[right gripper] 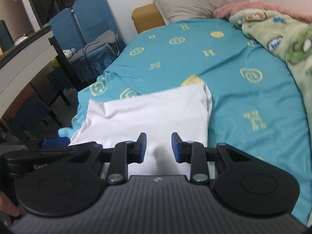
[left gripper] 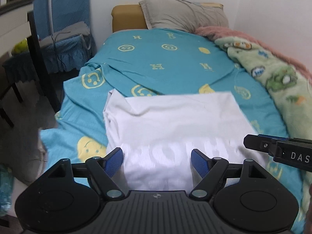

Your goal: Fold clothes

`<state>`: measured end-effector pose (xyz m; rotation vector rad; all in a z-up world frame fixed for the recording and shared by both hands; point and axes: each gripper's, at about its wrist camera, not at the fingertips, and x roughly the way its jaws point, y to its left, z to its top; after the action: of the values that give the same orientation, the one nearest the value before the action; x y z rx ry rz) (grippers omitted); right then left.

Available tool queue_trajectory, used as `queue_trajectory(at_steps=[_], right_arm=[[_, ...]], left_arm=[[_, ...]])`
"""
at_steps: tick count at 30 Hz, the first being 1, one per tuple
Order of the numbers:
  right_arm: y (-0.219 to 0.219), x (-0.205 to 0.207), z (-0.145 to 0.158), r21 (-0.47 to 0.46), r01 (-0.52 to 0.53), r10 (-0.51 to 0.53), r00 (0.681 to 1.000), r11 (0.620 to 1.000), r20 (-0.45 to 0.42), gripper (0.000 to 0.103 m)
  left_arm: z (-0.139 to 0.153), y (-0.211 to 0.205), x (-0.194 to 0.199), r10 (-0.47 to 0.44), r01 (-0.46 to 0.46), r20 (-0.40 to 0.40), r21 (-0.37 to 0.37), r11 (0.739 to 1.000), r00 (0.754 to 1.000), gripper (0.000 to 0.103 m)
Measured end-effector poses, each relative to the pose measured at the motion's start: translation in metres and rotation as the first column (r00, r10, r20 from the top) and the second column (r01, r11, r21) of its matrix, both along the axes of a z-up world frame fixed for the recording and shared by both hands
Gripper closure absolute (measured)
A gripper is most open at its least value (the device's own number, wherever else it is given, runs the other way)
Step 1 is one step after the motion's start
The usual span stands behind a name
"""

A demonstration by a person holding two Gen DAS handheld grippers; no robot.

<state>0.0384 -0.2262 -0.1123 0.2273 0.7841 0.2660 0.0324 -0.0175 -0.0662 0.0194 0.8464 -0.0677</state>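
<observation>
From the left wrist camera, the left gripper [left gripper: 157, 160] hung with its blue-padded fingers wide apart and nothing between them. Directly ahead and beneath lay the white garment [left gripper: 175, 120], folded into a rough rectangle on the bed sheet [left gripper: 156, 58]; its near edge ran under the open fingers, though contact could not be judged. The cloth near the pads was smeared with blur, showing faint grey lettering. The right gripper [left gripper: 253, 142] reached in from the right over the garment's near right corner; only one side of it showed, so whether it was apart or together could not be told here. Beyond, the teal sheet, printed with yellow smileys and H letters, was rumpled. A fleecy green blanket [left gripper: 278, 81] with cartoon prints lay along the right side, a pink fuzzy one [left gripper: 234, 33] behind it, and a grey pillow [left gripper: 183, 13] leaned at the head. A blue-covered chair [left gripper: 66, 39] stood to the left of the bed.

From the right wrist camera, the right gripper [right gripper: 159, 148] had its fingers apart, empty, above the garment's [right gripper: 148, 113] near edge, where a dark shadow fell. The left gripper [right gripper: 56, 143] lay just to the left, a blue pad at the garment's near left corner. The smooth white cloth lay flat, with a soft crease near its far left corner.
</observation>
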Motion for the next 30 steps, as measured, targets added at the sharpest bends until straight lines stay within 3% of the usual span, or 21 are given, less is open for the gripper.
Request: queue_trajectory(at_steps=[4,8,12,15,17,20,23,27,30], right_arm=[[0.009,-0.005,-0.023,-0.071,-0.010,0.006,0.998,0.997,-0.061,0.074],[0.016,-0.003,-0.037,-0.105,-0.020,0.011,0.996,0.994,-0.090,0.074],[0.012,-0.004,-0.037,-0.087,-0.009,0.001,0.996,0.996,-0.092,0.074],[0.014,-0.006,-0.037,-0.103,-0.014,0.005,0.996,0.995,-0.088,0.074],[0.017,-0.006,-0.036,-0.121,-0.019,0.008,0.997,0.992,-0.083,0.074],[0.018,-0.006,-0.035,-0.127,-0.019,0.008,0.997,0.992,-0.082,0.074],[0.018,-0.007,-0.036,-0.130,-0.020,0.009,0.997,0.991,-0.081,0.074],[0.018,-0.006,-0.036,-0.126,-0.019,0.009,0.997,0.992,-0.082,0.074],[0.017,-0.006,-0.036,-0.118,-0.015,0.005,0.996,0.993,-0.085,0.074]], left_arm=[[-0.016,-0.006,0.000,0.008,-0.006,-0.069,0.027,1.000,0.998,0.022],[-0.020,-0.014,-0.006,-0.011,0.017,-0.078,0.069,0.997,0.997,0.022],[0.007,-0.001,-0.026,-0.004,0.004,0.003,-0.083,0.997,1.000,0.021],[0.019,0.008,-0.039,0.001,0.004,0.020,-0.231,0.973,1.000,0.019],[0.019,0.013,-0.043,0.006,-0.010,-0.014,-0.325,0.946,1.000,0.019],[0.000,0.021,-0.038,0.018,-0.074,-0.134,-0.426,0.902,0.991,0.017],[-0.032,0.032,-0.022,0.071,-0.207,-0.292,-0.469,0.859,0.954,0.017],[-0.065,0.059,-0.001,0.183,-0.400,-0.407,-0.551,0.732,0.895,0.017],[-0.078,0.078,0.005,0.263,-0.495,-0.435,-0.602,0.626,0.861,0.018]])
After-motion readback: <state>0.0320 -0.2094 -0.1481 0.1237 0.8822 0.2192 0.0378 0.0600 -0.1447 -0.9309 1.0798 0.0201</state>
